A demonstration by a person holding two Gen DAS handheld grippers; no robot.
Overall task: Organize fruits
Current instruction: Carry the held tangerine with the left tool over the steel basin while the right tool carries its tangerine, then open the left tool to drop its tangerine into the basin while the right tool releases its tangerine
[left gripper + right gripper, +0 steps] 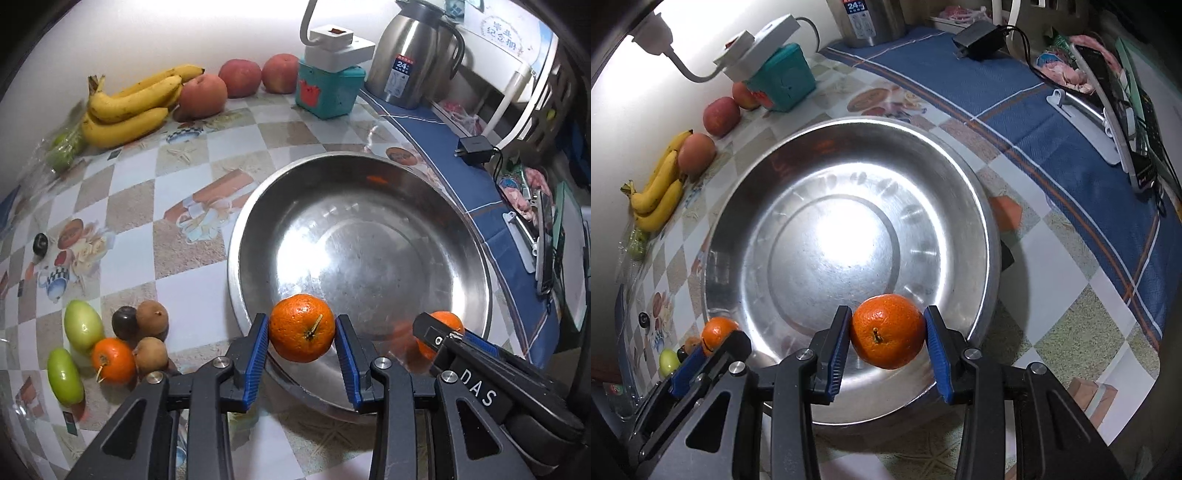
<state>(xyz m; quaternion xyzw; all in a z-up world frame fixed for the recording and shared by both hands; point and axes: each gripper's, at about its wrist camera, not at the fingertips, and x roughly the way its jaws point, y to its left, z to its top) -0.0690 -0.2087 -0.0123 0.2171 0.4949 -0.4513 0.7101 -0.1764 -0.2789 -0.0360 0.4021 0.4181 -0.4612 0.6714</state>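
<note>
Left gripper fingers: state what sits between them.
A tangerine, clamped between the left gripper fingers above the steel basin's near rim; left wrist view.

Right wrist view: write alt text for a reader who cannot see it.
The right gripper holds an orange over the near rim of an empty steel basin. At lower left, the left gripper holds a second orange.

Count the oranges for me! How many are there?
3. One in the left gripper, one in the right gripper, both over the bowl's near rim, one on the table among small fruit. Others may be hidden.
</note>
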